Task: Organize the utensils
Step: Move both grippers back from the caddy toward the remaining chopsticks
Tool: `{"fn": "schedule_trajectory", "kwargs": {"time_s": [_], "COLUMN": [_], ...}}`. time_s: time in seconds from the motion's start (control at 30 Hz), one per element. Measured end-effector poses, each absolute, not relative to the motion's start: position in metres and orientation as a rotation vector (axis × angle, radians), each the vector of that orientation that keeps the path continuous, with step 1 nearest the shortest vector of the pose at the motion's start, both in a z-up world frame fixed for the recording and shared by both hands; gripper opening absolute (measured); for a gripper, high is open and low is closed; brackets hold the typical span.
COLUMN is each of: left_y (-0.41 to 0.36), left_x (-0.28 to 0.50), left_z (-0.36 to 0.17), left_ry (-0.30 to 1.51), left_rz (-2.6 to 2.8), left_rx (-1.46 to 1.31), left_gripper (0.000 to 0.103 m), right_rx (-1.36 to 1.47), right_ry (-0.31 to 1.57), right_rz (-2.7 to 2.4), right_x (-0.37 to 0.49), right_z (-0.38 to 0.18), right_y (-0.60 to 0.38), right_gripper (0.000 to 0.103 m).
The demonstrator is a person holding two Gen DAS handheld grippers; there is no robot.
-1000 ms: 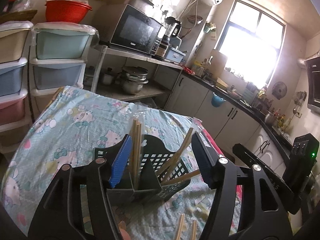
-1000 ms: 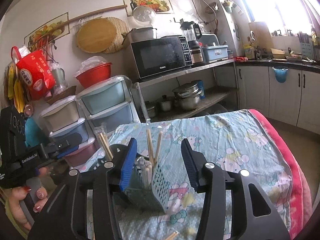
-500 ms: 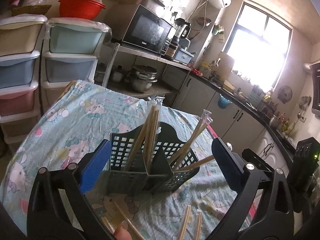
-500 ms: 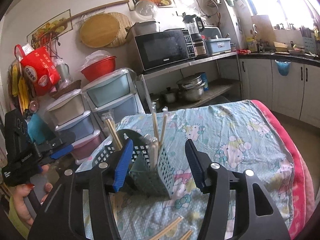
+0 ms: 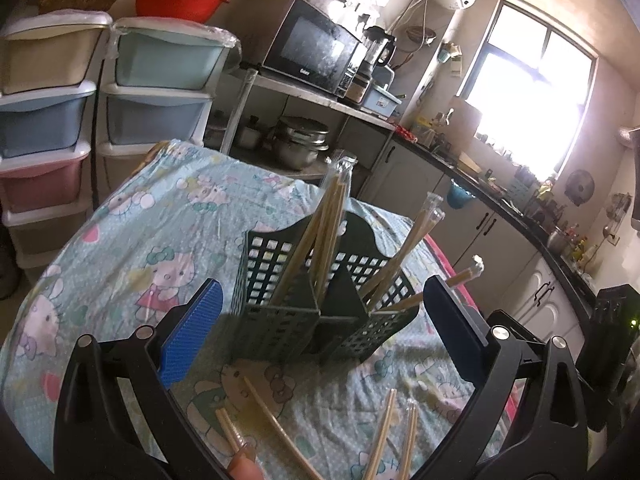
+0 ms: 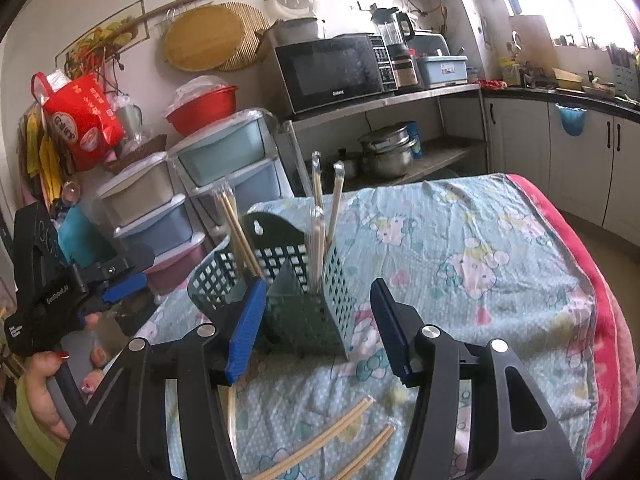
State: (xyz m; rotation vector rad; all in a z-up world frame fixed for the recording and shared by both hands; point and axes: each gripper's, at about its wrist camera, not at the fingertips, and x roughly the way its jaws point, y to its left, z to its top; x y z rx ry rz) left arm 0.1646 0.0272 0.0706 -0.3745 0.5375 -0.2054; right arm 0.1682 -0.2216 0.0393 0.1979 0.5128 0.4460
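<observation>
Left tool (image 5: 320, 336) has just been spreading its jaws and now stands wide open with nothing held; the green utensil caddy (image 5: 320, 312) sits between and just beyond its fingertips, at twelve o'clock, with neither pad touching it. Right tool (image 6: 320, 328) has opened a little as well, to about half, and is also empty; in its view the caddy (image 6: 288, 292) lies at about eleven o'clock, near its left finger.

The caddy stands upright on the tabletop (image 5: 168, 240), which is covered with a cartoon-print cloth. What the next pick probably depends on is the loose wrapped chopsticks (image 5: 384, 432). They lie flat at six o'clock, nearer the person than the caddy and below both tools, with their long axes pointing roughly toward the caddy. Either hand is close; the left looks marginally nearer.

Counts: one caddy and two tools. About four loose pairs show in the left wrist view. Roughly four wrapped pairs (image 5: 324, 240) stand leaning in the caddy, though overlap makes that uncertain.
</observation>
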Motion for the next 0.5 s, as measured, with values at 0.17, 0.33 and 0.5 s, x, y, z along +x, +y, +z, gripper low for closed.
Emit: {"fn": "schedule_trajectory", "kwargs": {"time_s": [0.17,0.33,0.5], "left_y": [0.028,0.028,0.026], "left_x": [0.162,0.16,0.158], "left_z": [0.058,0.046,0.032], "left_ry": [0.569,0.602,0.638], "left_rz": [-0.198,-0.197,-0.198], "left_rx": [-0.381,-0.383,-0.38], "left_gripper": [0.092,0.092,0.092], "right_rx": [0.194,0.19,0.189], "right_ry": [0.549,0.584,0.618], "right_rz": [0.447,0.44,0.43], "right_x": [0.166,0.163,0.161], "right_z": [0.028,0.015,0.006], "right_y": [-0.223,-0.226,-0.229], "right_gripper": [0.052,0.052,0.052]}}
